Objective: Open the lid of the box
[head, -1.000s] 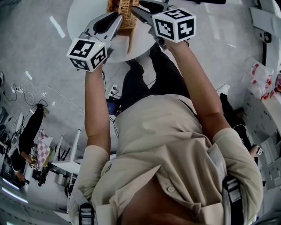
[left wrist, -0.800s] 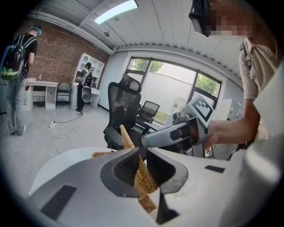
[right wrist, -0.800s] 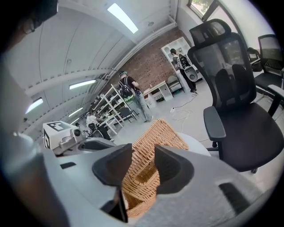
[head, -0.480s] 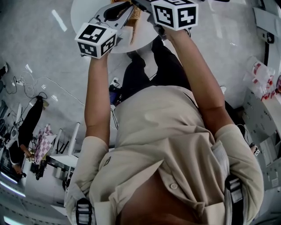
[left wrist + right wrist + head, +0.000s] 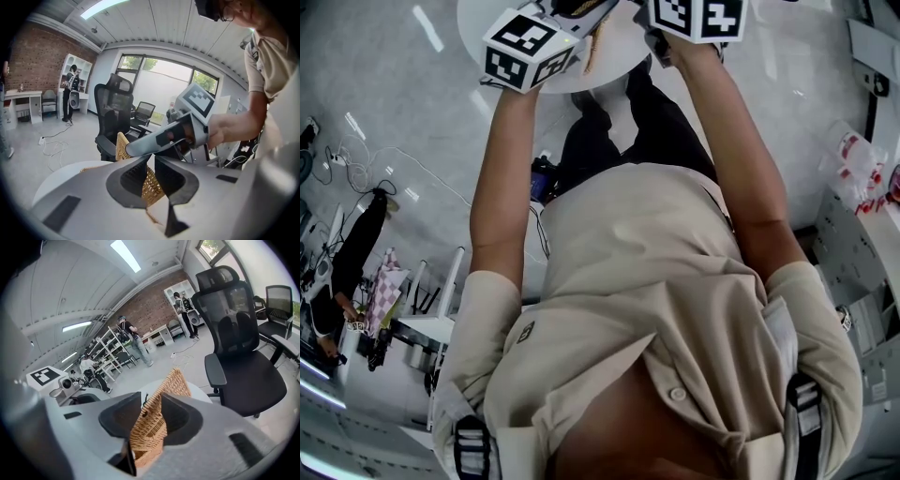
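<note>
A woven wicker box (image 5: 146, 453) stands on a round white table (image 5: 487, 23), its lid (image 5: 171, 385) tilted up. The lid's edge runs between the pads of my right gripper (image 5: 151, 401), whose jaws have just been closing and now press on it. In the left gripper view, one right finger (image 5: 147, 143) lies against the lid's top corner (image 5: 123, 145). My left gripper (image 5: 149, 161) is close in front of the wicker, its jaws a narrow gap apart with nothing pinched. The head view shows only the marker cubes, left (image 5: 530, 47) and right (image 5: 698, 14).
A black office chair (image 5: 239, 348) stands just beyond the table, also seen as the chair (image 5: 112, 117). People stand by shelves (image 5: 129, 338) and a white cabinet (image 5: 72, 84). Cables (image 5: 356, 178) lie on the floor at the left.
Both marker cubes have slid toward the top of the head view, and the box has nearly left it. The left gripper has moved in toward the box.
</note>
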{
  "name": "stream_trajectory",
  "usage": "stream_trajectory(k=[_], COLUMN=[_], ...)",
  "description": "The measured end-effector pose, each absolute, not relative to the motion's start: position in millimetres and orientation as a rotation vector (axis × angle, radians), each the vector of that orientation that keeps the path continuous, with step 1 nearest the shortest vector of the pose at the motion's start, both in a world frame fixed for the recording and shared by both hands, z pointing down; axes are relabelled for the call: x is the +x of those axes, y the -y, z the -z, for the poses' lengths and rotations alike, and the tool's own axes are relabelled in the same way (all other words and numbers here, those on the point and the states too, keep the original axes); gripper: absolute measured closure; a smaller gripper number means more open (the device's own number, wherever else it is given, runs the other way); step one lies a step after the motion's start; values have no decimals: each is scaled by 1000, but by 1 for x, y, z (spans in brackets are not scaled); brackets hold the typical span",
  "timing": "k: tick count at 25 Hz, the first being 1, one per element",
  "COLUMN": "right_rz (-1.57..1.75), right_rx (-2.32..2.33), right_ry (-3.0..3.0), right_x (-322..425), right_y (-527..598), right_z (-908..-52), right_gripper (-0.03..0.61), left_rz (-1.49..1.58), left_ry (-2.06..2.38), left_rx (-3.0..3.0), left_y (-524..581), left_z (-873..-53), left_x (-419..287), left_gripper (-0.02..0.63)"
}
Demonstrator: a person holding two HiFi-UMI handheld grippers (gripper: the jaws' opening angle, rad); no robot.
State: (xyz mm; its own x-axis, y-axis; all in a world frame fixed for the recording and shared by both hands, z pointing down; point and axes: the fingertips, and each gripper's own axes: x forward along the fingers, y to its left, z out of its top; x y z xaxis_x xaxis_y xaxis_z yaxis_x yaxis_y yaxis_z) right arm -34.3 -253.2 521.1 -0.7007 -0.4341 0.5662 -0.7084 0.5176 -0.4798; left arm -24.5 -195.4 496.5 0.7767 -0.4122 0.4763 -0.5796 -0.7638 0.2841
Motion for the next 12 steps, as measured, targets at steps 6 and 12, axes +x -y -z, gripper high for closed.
stream_trajectory(k=[6, 12], right_rz=[-985, -983], right_rx=[976, 1005], right_ry=[2352, 2327], right_x=[-20, -14], right_y=[248, 242], right_z=[-519, -513], right_gripper=[460, 468], left_rz=[-553, -525], left_ry=[779, 891], left_rx=[2563, 2572], left_y=[191, 195], left_z=[-484, -458], left_x=[-35, -65], left_gripper=[589, 589])
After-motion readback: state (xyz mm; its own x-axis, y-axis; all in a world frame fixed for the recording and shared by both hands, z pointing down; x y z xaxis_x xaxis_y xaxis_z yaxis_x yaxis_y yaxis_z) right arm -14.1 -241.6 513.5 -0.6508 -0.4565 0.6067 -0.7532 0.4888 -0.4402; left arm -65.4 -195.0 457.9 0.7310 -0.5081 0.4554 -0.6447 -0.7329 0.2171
